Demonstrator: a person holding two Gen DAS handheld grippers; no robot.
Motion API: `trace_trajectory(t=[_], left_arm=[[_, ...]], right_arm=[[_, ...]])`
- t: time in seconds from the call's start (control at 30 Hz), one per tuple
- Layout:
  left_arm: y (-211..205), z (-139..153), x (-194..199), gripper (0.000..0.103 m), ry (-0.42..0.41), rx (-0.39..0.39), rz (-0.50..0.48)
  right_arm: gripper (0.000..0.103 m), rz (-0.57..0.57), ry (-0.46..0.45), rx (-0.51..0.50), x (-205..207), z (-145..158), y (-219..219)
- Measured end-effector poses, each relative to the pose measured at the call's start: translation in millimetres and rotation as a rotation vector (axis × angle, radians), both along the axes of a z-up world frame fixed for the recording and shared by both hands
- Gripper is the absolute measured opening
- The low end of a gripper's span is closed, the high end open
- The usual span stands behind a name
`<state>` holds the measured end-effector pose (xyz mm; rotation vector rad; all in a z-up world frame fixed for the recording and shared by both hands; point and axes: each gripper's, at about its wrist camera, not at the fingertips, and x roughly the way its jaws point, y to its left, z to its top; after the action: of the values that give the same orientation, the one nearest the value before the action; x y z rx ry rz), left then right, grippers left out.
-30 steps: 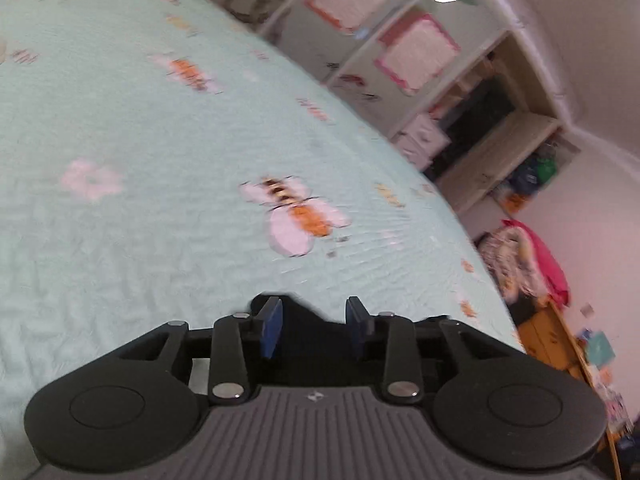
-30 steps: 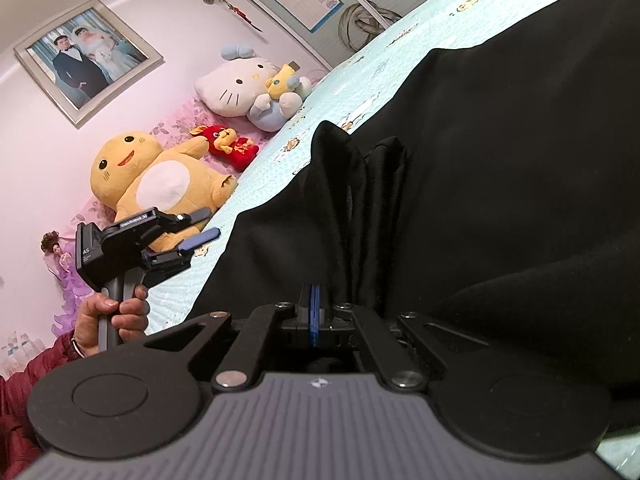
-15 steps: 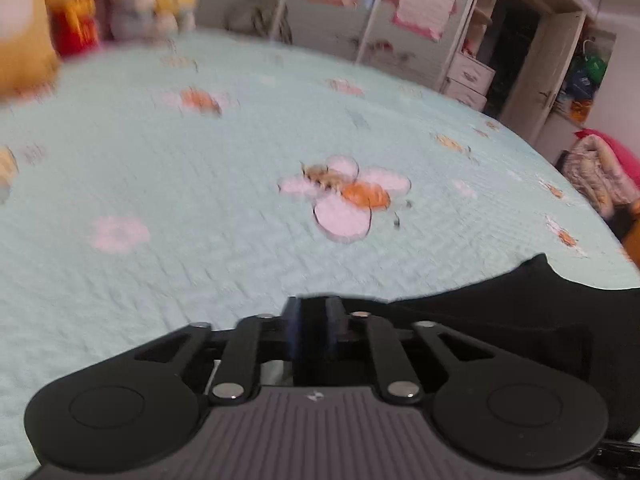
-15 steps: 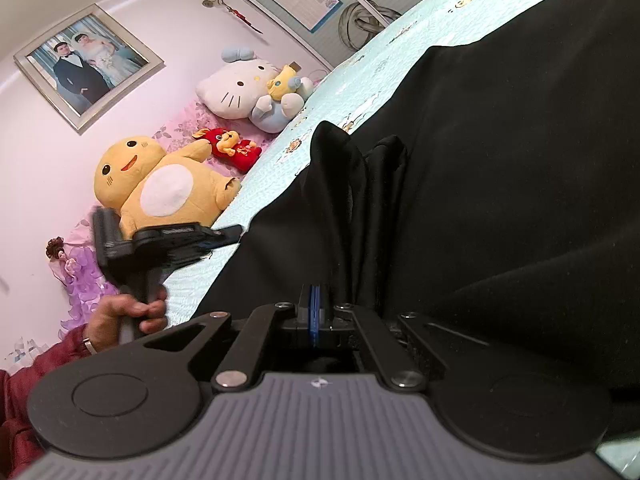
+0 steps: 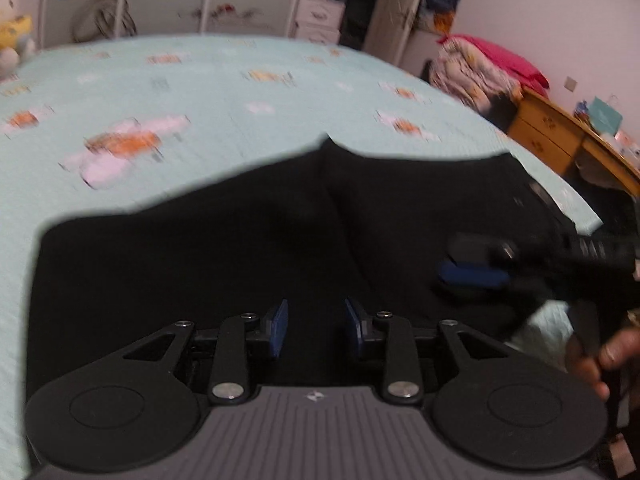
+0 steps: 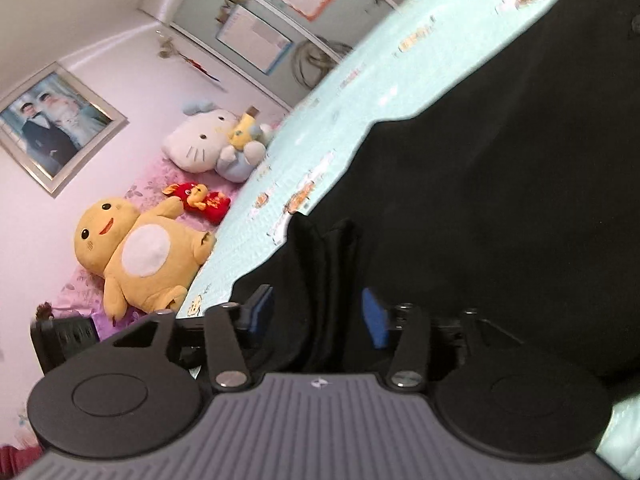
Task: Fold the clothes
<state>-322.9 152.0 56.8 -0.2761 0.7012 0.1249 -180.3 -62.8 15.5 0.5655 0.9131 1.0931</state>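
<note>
Black garment (image 6: 500,200) folds stand between the right hand-held gripper (image 6: 318,316), whose jaws, clamped earlier, are opening; left hand-held gripper (image 5: 316,326) likewise opening, empty.

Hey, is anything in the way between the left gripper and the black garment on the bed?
Nothing visible: the left gripper, jaws opening and empty, hangs directly over the black garment.

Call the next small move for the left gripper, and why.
Probably ease the left gripper down and close on the black garment's near edge. Its jaws are opening with nothing pinched, the cloth lies flat beneath. The right gripper is opening too, bunched folds loose between its pads, so no hand holds it.
</note>
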Motion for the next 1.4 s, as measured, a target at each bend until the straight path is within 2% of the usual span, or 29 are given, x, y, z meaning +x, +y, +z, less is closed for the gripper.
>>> trace_trajectory(t=[0.1, 0.33, 0.37, 0.4, 0.43, 0.6, 0.67, 0.77, 0.97, 1.1, 1.2, 1.3, 1.4], left_arm=[[-4.4, -5.9, 7.7, 0.036, 0.007, 0.028, -0.021], [-9.5, -6.5, 8.0, 0.043, -0.001, 0.022, -0.024], [-10.9, -6.9, 7.9, 0.044, -0.005, 0.026, -0.024], [-12.3, -6.5, 7.7, 0.045, -0.009, 0.027, -0.025], [-12.8, -5.9, 8.2, 0.045, -0.016, 0.027, -0.025], [-10.9, -4.3, 20.6, 0.045, -0.04, 0.025, -0.025], [-10.6, -8.9, 26.5, 0.046, -0.04, 0.023, -0.034], [-11.6, -13.4, 27.8, 0.048, -0.035, 0.011, -0.031], [-10.9, -9.3, 27.0, 0.048, -0.019, 0.008, -0.041], [-6.8, 9.3, 21.5, 0.045, -0.025, -0.066, -0.061], [-5.5, 31.0, 21.6, 0.045, -0.08, -0.095, -0.078], [7.7, 49.1, 45.0, 0.045, -0.121, -0.093, -0.076], [31.8, 51.1, 84.1, 0.045, -0.124, -0.145, -0.072]], right_arm=[[0.057, 0.03, -0.002, -0.01, 6.6, -4.0, 17.4], [0.056, 0.086, -0.109, -0.11, 4.4, -2.4, 74.6], [0.05, 0.082, -0.137, -0.138, 3.5, -2.8, 78.8], [0.026, 0.08, -0.162, -0.168, 1.7, -2.4, 82.9], [0.021, 0.078, -0.187, -0.198, -0.1, -2.0, 87.0], [0.015, 0.089, -0.328, -0.183, -5.0, 18.7, 92.5], [0.015, 0.064, -0.307, -0.236, 5.6, 10.4, 98.1], [0.017, 0.066, -0.229, -0.214, 17.8, -8.2, 95.6], [0.024, 0.035, -0.153, -0.165, 18.9, -0.1, 79.8], [0.024, -0.064, -0.096, -0.077, 24.5, 4.4, 53.3], [0.024, -0.119, -0.049, -0.03, 38.0, 6.8, 37.5], [0.024, -0.169, -0.023, 0.017, 52.7, 6.8, 25.1], [0.024, -0.216, -0.031, 0.038, 65.3, 3.3, 14.8]])
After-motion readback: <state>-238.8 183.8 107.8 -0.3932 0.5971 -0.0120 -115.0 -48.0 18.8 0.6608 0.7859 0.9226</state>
